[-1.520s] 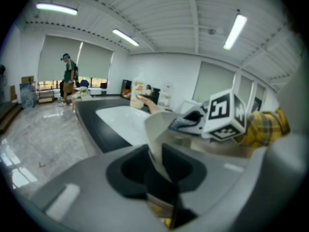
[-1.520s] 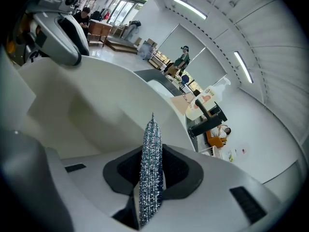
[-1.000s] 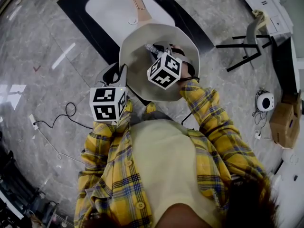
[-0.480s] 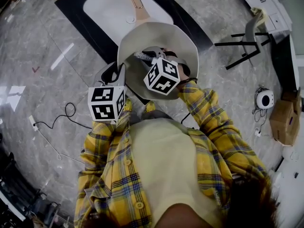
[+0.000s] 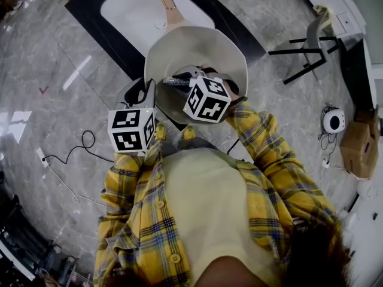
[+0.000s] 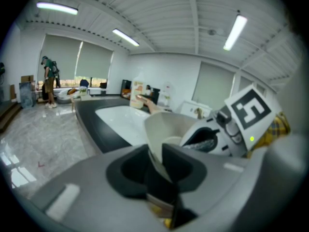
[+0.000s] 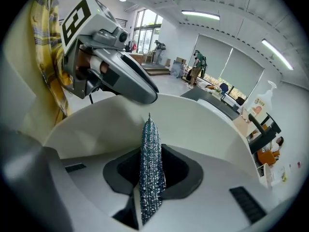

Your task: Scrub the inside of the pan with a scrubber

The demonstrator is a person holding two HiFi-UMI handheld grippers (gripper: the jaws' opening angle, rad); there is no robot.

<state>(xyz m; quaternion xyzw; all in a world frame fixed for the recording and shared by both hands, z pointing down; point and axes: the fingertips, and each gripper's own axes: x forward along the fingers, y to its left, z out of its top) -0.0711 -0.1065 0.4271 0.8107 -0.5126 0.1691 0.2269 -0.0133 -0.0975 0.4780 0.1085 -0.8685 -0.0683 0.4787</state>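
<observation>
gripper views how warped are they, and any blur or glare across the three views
Left gripper view: strong fisheye, dark corners, ceiling lights bowed and blown out, the pan rim up close looks soft. Right gripper view: same warp, the scrubber fairly sharp and glinting, windows overexposed. Head view: wide-angle too, even light, bright glare patches on the floor.

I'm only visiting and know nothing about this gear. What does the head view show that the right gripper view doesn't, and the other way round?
Only the head view: the brown handle of the pan, a cable on the floor, and a cardboard box.
Only the right gripper view: the right gripper seen up close, its jaws pinching the sparkly scrubber, and people by distant windows.
Both: the pan's pale inside, the left gripper at its rim, and a yellow plaid sleeve.
</observation>
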